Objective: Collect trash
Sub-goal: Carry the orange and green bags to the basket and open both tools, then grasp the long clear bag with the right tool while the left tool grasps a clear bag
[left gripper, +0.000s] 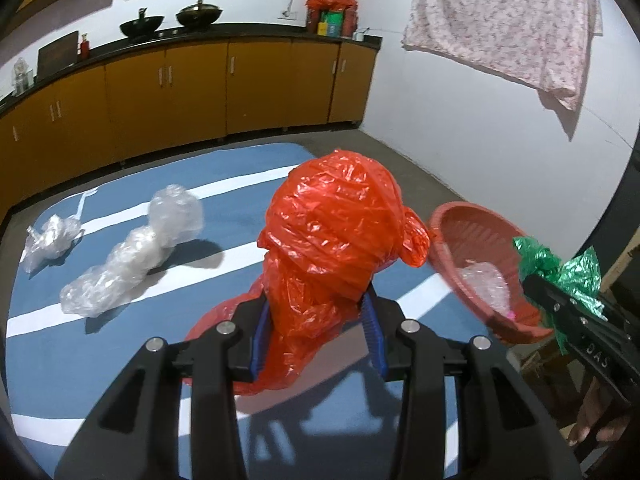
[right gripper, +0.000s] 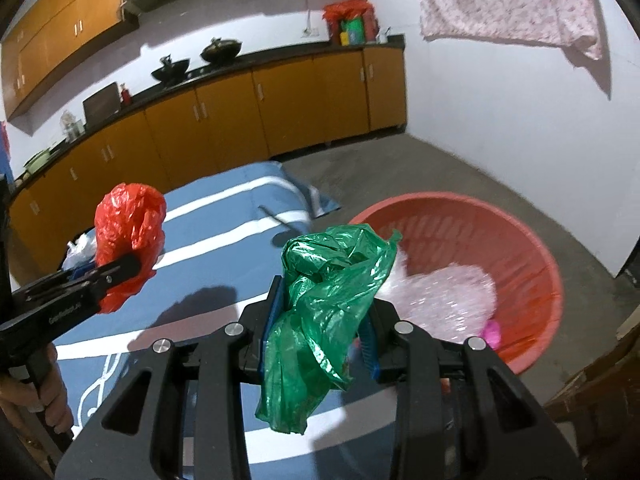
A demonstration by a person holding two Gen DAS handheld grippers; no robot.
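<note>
My left gripper (left gripper: 316, 320) is shut on a crumpled red plastic bag (left gripper: 340, 236) and holds it above the blue striped mat (left gripper: 120, 344). My right gripper (right gripper: 320, 320) is shut on a crumpled green plastic bag (right gripper: 324, 308), just left of the red basket (right gripper: 532, 248). The basket holds clear and pink plastic (right gripper: 448, 300). In the left wrist view the basket (left gripper: 460, 220) is to the right, with the right gripper and green bag (left gripper: 560, 268) at its near rim. Two clear plastic bags (left gripper: 132, 252), (left gripper: 48, 240) lie on the mat at the left.
Orange cabinets (left gripper: 200, 92) with a black counter run along the back. A pink cloth (left gripper: 512, 20) hangs on the white wall at the right. Bare concrete floor (right gripper: 400, 172) surrounds the mat. A wooden edge (right gripper: 592, 392) sits near the basket at the right.
</note>
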